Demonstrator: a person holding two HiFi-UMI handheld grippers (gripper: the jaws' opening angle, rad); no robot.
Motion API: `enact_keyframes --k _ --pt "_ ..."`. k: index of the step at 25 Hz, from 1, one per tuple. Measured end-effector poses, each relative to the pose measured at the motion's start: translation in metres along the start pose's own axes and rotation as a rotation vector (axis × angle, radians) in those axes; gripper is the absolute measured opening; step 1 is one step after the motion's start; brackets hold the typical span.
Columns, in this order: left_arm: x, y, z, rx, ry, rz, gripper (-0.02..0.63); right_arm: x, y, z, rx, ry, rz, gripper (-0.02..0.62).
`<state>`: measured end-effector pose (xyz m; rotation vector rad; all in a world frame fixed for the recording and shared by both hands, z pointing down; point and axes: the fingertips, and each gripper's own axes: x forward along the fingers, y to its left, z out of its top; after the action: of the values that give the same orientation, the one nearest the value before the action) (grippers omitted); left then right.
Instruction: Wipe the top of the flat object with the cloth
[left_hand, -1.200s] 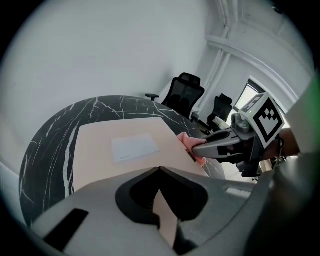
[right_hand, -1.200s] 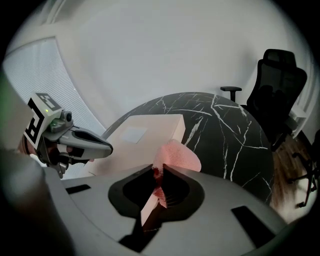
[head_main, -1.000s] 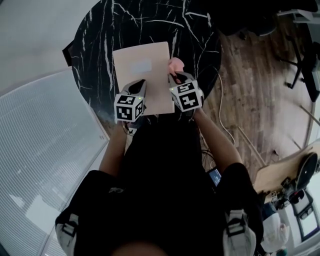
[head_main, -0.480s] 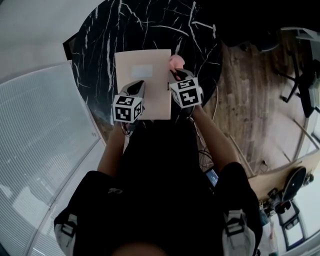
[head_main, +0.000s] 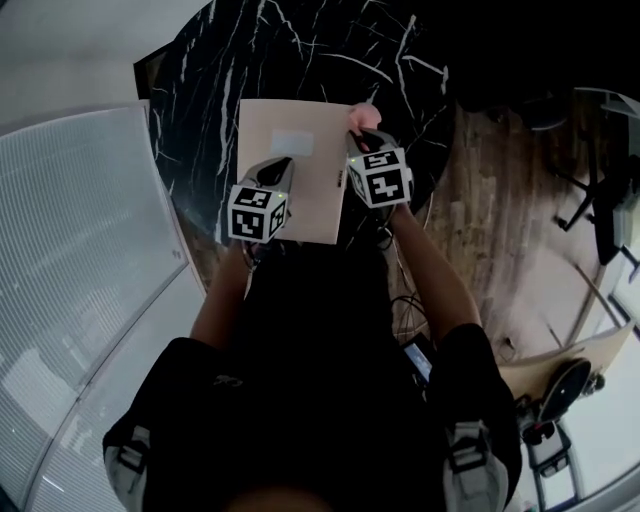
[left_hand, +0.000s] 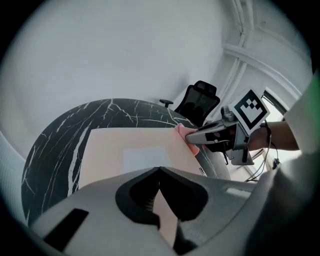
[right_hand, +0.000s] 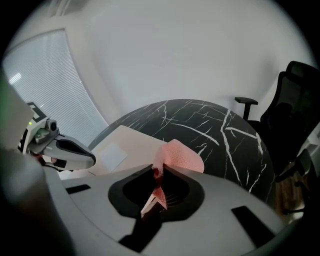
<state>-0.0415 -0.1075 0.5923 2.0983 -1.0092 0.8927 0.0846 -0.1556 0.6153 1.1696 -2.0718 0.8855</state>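
Black marble with white veins forms the round table (head_main: 300, 60) in the head view. A beige flat board (head_main: 300, 205) lies on it, bearing a pale rectangular label (head_main: 288, 142). The left gripper (head_main: 283, 165) is over the board's near-left part. The right gripper (head_main: 358, 135) is at the board's right edge, near the far corner, where the pink cloth (head_main: 360, 117) shows just beyond its tips.

Left gripper view: the jaws meet tip to tip with nothing between them, and the board (left_hand: 125, 145) spreads out directly ahead. Contact between tips and board cannot be told. Across the board, the right gripper (left_hand: 192, 137) rests the cloth (left_hand: 181, 131) on the board's edge. An office chair (left_hand: 200, 100) stands behind the table.

Right gripper view: the jaws are closed on a fold of the cloth (right_hand: 180, 155), whose free part fans out ahead, partly on the board (right_hand: 125, 142) and partly on the marble. Window blinds (right_hand: 45, 85) fill the left background.
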Motion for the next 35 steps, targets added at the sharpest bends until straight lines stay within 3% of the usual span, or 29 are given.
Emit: enact_keyframes --k 4,9,16,26,35 --pt "0.0 -0.001 0.004 -0.004 -0.016 0.008 -0.001 -0.013 -0.002 0.012 -0.13 0.007 -0.032 0.014" --pt "-0.003 -0.004 0.014 -0.019 -0.06 0.0 0.0 -0.029 -0.014 0.05 -0.431 0.033 -0.042 0.014" --pt "-0.005 0.002 0.017 -0.03 -0.091 -0.014 0.0 -0.006 -0.016 0.057 -0.76 0.295 0.068 0.017" --pt "-0.007 0.023 0.02 -0.087 -0.139 -0.02 -0.001 0.031 -0.006 0.053 -0.93 0.467 0.102 0.017" --pt "-0.006 0.035 0.011 -0.107 -0.147 -0.049 0.0 0.044 0.018 0.064 -1.013 0.476 0.092 0.017"
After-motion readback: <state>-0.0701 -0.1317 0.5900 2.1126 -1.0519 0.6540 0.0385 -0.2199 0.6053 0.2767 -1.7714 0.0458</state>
